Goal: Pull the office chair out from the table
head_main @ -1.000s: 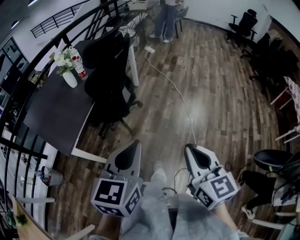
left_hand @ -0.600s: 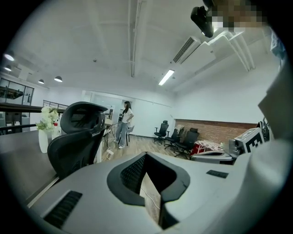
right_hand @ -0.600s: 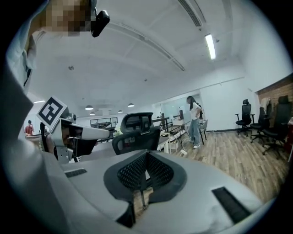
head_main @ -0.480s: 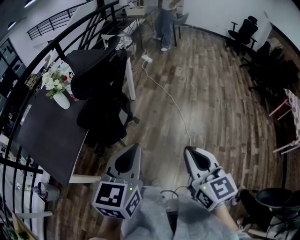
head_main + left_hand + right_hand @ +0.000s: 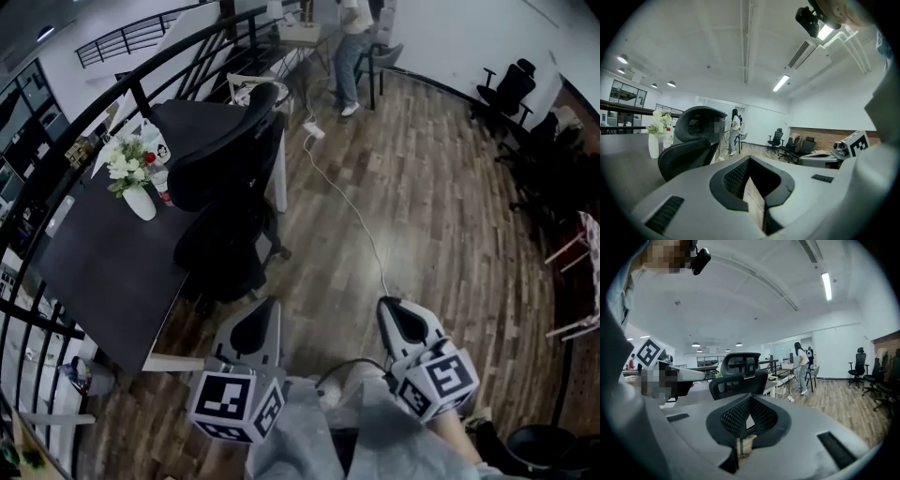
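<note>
The right gripper (image 5: 750, 399) is seen with jaws pressed together, nothing held. Beyond them the office chair (image 5: 738, 379) is framed, a person (image 5: 802, 367) standing farther back.

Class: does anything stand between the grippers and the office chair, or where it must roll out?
Nothing visible blocks the left gripper or right gripper from the black office chair: only bare wooden floor lies between. A white cable crosses the floor to its right, perhaps in its path.
</note>
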Demonstrator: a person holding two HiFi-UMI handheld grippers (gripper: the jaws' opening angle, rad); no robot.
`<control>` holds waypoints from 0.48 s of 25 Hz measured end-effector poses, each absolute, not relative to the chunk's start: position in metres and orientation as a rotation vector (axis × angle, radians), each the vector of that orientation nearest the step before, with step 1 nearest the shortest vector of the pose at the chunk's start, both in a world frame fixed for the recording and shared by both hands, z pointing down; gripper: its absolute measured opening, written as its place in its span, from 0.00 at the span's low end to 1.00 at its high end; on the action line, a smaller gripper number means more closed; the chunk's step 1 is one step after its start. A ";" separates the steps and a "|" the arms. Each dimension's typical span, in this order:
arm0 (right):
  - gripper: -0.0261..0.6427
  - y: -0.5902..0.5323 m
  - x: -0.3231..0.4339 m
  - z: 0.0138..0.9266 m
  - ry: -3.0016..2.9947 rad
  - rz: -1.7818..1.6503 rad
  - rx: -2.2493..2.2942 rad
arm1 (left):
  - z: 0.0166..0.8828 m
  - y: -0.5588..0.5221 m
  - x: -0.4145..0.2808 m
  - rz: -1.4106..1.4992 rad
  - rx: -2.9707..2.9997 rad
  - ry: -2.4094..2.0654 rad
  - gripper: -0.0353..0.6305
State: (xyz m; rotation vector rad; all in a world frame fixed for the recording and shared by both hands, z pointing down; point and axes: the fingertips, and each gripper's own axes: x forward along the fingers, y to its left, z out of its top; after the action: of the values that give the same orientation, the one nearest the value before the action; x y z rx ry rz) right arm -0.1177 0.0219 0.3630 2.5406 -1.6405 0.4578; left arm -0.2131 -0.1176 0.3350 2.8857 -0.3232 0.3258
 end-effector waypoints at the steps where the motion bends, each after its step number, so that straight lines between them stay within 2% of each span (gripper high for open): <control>1: 0.04 0.017 -0.116 0.361 -1.645 0.461 2.531 | 0.334 -0.122 -0.214 0.320 2.881 -0.339 0.07; 12: 0.04 -0.045 -0.083 0.350 -1.811 0.376 2.409 | 0.317 -0.177 -0.219 0.231 2.857 -0.626 0.07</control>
State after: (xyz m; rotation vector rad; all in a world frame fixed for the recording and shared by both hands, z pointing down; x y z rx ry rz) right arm -0.0832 -0.0447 0.3504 2.4094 -1.8111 0.3763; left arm -0.2191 -0.1769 0.3173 2.8574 -0.6262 0.2310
